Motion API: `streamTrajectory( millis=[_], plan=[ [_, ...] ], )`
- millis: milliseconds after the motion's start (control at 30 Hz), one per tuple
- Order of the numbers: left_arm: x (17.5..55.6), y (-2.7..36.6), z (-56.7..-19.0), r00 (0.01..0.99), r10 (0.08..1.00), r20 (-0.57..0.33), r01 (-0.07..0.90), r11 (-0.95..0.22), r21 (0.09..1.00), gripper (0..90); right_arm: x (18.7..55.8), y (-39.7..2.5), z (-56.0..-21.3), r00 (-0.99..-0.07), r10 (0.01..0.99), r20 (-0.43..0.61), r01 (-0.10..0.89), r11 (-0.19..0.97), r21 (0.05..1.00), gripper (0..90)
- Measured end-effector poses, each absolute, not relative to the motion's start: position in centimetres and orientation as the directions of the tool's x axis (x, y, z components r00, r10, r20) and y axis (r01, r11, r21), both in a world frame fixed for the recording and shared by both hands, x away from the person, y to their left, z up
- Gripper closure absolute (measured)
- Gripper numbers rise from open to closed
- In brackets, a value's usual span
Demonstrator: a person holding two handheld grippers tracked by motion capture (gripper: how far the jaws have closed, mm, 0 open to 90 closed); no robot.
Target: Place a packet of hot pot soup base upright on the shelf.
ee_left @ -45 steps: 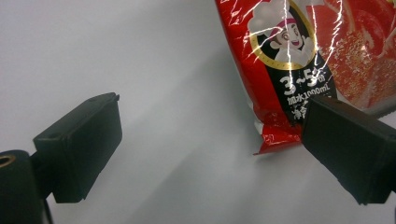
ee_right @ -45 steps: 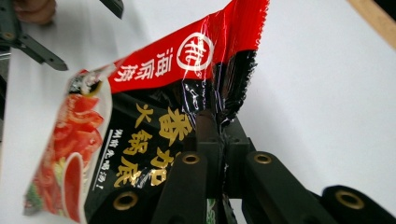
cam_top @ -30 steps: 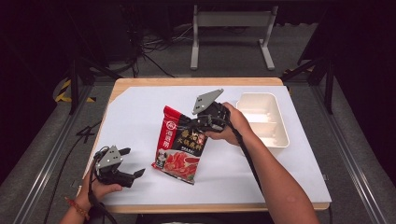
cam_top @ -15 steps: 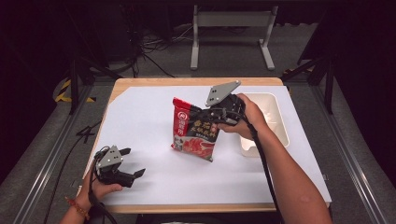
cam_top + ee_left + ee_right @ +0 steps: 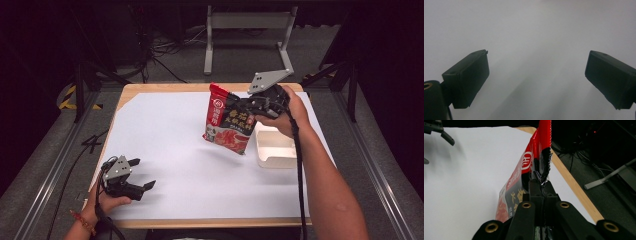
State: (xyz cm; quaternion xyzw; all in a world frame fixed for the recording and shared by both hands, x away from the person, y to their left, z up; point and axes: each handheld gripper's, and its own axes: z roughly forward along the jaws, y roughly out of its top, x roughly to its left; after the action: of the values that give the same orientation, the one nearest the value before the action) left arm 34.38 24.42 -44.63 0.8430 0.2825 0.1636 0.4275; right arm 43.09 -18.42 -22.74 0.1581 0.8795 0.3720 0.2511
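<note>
A red and black food packet (image 5: 227,120) hangs in the air over the right middle of the white table, just left of a white tray (image 5: 276,151). My right gripper (image 5: 248,107) is shut on the packet's right edge and holds it upright and tilted. In the right gripper view the jaws pinch the packet (image 5: 529,167) at its dark seam, under my right gripper (image 5: 540,185). My left gripper (image 5: 145,182) rests low at the table's front left corner, open, with nothing between its fingers (image 5: 467,77).
The white tray sits at the right side of the table, partly behind the person's right hand. A wooden table edge (image 5: 200,223) runs along the front. Dark floor, cables and a metal stand (image 5: 247,35) lie beyond the far edge.
The right gripper has lifted the packet off the table and carried it to the right and farther back, toward the tray. The left gripper has stayed put.
</note>
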Motion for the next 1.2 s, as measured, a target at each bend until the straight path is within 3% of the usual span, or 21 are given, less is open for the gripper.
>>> streamTrajectory(
  millis=[667, 1200],
  plan=[
    [34.4, 24.5, -44.6, 0.784, 0.620, 0.027, 0.337, -0.462, 0.820, 7.1, 42.7, -23.4, -19.9, -0.752, 0.552, -0.360, 0.122, 0.654, 0.747, 89.3],
    [34.3, 24.5, -44.5, 0.783, 0.622, 0.024, 0.335, -0.454, 0.826, 6.8, 39.9, -27.7, -21.1, -0.722, 0.590, -0.362, 0.160, 0.652, 0.741, 89.4]
  ],
)
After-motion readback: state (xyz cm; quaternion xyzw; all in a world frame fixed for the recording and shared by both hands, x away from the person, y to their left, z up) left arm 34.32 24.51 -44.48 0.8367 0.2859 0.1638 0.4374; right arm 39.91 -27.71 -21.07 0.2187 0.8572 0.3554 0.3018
